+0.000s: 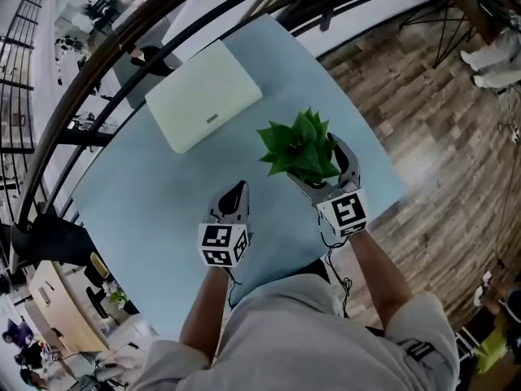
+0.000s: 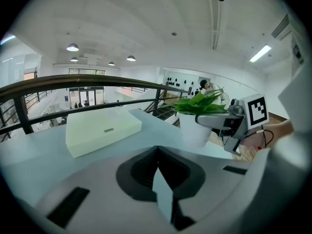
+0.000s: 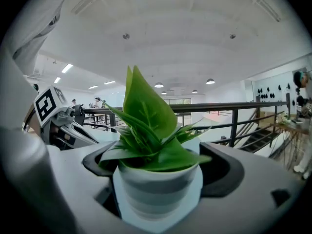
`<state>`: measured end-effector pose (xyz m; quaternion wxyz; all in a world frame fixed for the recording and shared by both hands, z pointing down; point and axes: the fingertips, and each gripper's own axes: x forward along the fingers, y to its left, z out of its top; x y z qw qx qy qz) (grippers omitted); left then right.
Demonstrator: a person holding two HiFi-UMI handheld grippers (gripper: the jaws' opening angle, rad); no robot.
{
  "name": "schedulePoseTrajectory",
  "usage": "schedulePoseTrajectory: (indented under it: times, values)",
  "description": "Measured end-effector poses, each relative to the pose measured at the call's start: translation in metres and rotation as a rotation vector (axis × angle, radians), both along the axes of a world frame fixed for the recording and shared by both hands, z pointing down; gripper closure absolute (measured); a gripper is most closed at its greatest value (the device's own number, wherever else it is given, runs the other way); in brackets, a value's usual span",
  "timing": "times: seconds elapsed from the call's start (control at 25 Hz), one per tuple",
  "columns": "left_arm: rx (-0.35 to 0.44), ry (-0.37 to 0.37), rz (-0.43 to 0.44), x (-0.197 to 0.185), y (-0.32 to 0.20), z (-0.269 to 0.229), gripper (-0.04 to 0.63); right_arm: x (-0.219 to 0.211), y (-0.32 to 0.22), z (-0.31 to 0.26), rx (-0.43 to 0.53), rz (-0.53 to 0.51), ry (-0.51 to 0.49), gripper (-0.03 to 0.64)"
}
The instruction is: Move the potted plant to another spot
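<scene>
Right tongs clamp potted plant, leaves largely hiding pot. Left tongs closed.

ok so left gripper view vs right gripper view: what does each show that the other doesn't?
Left gripper view only: the pale flat box lying on the table, and the left gripper with its jaws together and nothing between them.
Right gripper view only: a close look at the right gripper, its jaws shut on the white pot of the potted plant.
Both: the potted plant, the dark railing, and the other gripper's marker cube.
</scene>
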<state>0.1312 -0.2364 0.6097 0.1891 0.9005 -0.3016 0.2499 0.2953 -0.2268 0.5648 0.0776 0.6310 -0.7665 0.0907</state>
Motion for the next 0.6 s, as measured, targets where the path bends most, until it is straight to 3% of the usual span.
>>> schedulePoseTrajectory:
  times: [0.6]
  values:
    - [-0.063, -0.025, -0.178, -0.029, -0.043, 0.046, 0.583, -0.016, -0.09, 0.064, -0.04, -0.084, 0.002, 0.107]
